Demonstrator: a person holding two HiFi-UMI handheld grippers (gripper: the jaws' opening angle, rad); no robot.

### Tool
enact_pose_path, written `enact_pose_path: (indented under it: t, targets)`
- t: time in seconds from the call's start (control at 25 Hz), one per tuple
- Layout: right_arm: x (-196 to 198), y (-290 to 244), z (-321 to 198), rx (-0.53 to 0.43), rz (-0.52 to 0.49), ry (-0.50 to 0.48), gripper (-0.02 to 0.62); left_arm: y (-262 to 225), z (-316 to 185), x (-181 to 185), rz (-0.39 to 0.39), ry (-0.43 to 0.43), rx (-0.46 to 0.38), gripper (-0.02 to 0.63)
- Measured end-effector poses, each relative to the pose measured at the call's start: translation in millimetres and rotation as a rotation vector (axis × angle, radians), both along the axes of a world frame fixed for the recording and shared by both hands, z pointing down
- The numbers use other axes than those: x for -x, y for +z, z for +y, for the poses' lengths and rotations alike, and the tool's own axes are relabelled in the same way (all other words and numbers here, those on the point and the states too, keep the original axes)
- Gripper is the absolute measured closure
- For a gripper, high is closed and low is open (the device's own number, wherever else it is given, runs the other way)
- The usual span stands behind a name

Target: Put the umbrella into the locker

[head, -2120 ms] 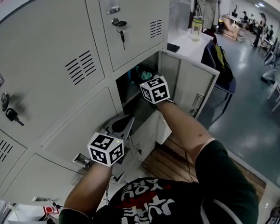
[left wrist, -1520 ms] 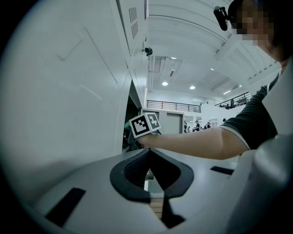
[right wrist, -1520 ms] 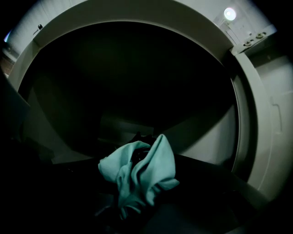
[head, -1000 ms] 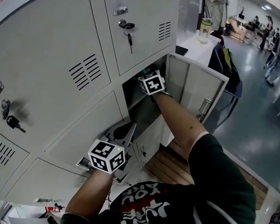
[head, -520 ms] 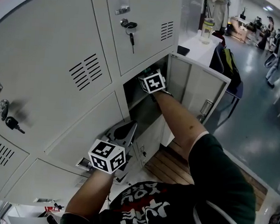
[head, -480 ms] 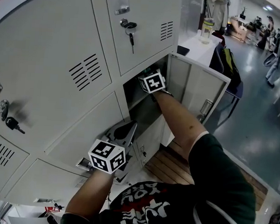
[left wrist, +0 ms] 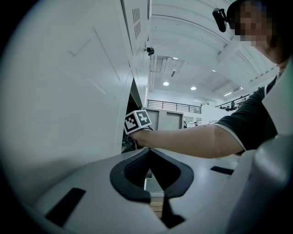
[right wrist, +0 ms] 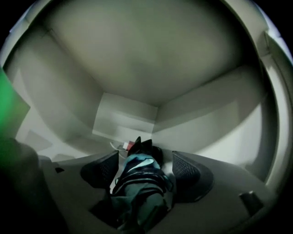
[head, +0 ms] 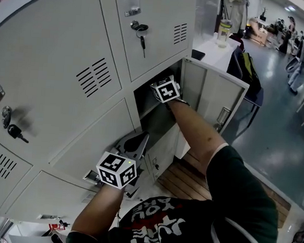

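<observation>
Withdraw right gripper (right wrist: 145, 167) straight, jaws just opened off umbrella (right wrist: 138, 180) (left gripper (left wrist: 148, 154) closed, empty). Beware snagging seemingly loose fabric, dragging it from locker (right wrist: 137, 68).

Umbrella (right wrist: 137, 185) in locker (right wrist: 137, 68), between right tongs (right wrist: 144, 170), left tongs (head: 134, 143) outside, below

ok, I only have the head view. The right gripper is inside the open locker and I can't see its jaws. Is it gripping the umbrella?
Observer: No. In the right gripper view, the right gripper has its jaws apart and they have just been opening. The folded dark green umbrella sits between them, with the pads off it.
Operator: Is the umbrella fully in?
Observer: Its far end points at the back wall of the locker. A small red and white thing lies beyond it, and I can't tell what it is.
Operator: Left gripper?
Observer: In the left gripper view, the left gripper has its jaws together, with nothing between them.
</observation>
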State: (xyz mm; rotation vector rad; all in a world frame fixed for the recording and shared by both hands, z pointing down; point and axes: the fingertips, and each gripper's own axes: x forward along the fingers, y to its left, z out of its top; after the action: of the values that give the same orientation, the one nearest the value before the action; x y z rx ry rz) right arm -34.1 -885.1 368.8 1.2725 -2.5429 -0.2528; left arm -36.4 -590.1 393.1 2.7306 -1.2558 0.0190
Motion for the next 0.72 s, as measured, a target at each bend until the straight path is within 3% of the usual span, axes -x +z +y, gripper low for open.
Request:
enact_pose_path:
  t: [0.72]
  targets:
    - [-7,-16,40,0.008,-0.081,-0.052,0.242,-4,7,-8,-0.008,-0.016,-0.017,0.597]
